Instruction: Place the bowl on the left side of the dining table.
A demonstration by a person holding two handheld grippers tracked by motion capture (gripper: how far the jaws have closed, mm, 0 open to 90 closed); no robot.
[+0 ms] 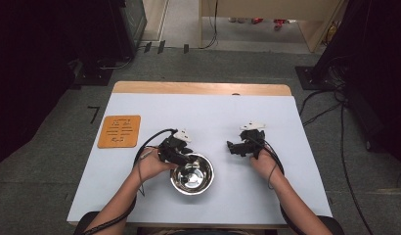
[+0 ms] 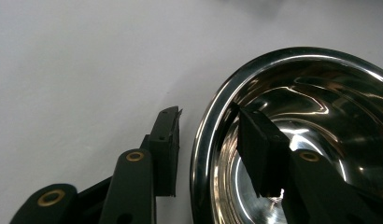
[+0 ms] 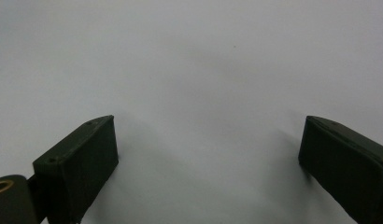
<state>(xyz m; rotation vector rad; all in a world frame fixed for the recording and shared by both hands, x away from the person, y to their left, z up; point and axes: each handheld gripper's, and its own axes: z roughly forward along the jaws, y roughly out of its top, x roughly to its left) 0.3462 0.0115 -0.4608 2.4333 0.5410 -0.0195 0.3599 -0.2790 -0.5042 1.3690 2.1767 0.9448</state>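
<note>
Steel bowl [image 1: 192,174] sits upright, mouth up, near the front edge of the table [image 1: 213,112], a little left of its middle; being round, it has no long axis to speak of. From the high view the left gripper [image 1: 185,160] is at the bowl's far-left rim, while the right gripper [image 1: 231,147] hovers over bare table well to the right of the bowl, so the left hand [image 1: 152,166] is plainly the nearer one. An orange mat [image 1: 119,131] lies by the left edge.

Left gripper view: the jaws straddle the rim of the bowl [image 2: 206,140], one outside over the table, the other inside the polished hollow. A gap shows on either side of the rim, so the jaws are spread and not yet pinching. The coming move, I judge, is to close on that rim.

Right gripper view: the right gripper [image 3: 208,154] has its jaws wide apart over bare white table, holding nothing.
</note>
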